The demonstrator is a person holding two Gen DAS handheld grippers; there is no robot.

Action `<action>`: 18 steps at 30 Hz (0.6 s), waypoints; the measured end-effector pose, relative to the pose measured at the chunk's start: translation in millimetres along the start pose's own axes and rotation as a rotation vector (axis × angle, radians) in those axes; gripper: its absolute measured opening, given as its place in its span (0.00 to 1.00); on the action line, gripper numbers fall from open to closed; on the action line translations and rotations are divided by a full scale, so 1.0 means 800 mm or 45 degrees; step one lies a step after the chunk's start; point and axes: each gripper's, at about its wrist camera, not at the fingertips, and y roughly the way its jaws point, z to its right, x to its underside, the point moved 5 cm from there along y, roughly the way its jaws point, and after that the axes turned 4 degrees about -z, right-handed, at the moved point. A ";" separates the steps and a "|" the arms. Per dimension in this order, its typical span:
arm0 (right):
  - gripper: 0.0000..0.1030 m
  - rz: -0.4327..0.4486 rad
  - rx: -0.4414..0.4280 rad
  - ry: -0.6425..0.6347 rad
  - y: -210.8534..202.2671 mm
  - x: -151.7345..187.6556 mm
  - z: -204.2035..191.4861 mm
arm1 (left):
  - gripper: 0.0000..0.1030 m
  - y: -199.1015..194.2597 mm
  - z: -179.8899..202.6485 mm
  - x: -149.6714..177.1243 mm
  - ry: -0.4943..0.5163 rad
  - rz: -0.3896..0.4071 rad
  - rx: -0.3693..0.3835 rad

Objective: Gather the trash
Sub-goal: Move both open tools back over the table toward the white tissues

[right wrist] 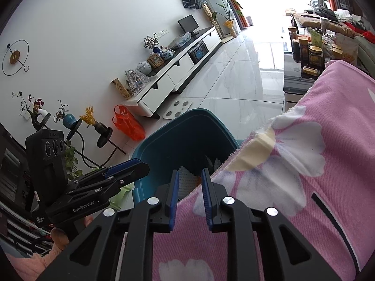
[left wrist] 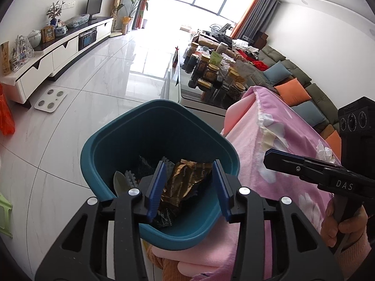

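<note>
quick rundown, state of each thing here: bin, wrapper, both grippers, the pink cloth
teal bin: upright, open-topped, trash inside
gold wrapper: crumpled, lying in the bin
left hand-held gripper: open, empty, above the bin
right hand-held gripper: open, empty, at the cloth's edge
pink cloth: spread flat, beside the bin

A long white TV cabinet [left wrist: 58, 53] runs along the white wall. On its dark top stand a small monitor [left wrist: 94, 5], a framed picture [left wrist: 48, 33] and a white lidded jar [left wrist: 35, 38]. On the floor just before the cabinet lies a white bathroom scale [left wrist: 50, 99]. An orange plastic bag [right wrist: 127, 123] sits near the cabinet's end. A leafy potted plant [right wrist: 228, 16] stands beyond its far end.
</note>
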 end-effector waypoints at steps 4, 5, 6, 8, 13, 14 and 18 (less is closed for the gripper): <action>0.28 0.050 0.016 -0.016 -0.031 0.012 0.004 | 0.48 -0.014 0.038 0.004 0.092 0.028 0.040; 0.31 0.069 0.020 -0.014 -0.040 0.015 0.007 | 0.49 -0.017 0.049 0.004 0.114 0.036 0.054; 0.32 0.086 0.026 -0.012 -0.049 0.019 0.010 | 0.51 -0.019 0.060 0.005 0.136 0.041 0.072; 0.33 0.121 0.046 -0.002 -0.069 0.026 0.019 | 0.54 -0.021 0.083 0.004 0.176 0.048 0.102; 0.37 0.199 0.109 0.057 -0.120 0.050 0.050 | 0.59 -0.018 0.142 0.010 0.280 0.048 0.177; 0.37 0.213 0.127 0.069 -0.129 0.054 0.056 | 0.59 -0.016 0.154 0.011 0.300 0.043 0.193; 0.37 0.267 0.185 0.139 -0.166 0.078 0.086 | 0.59 -0.001 0.202 0.019 0.374 0.009 0.245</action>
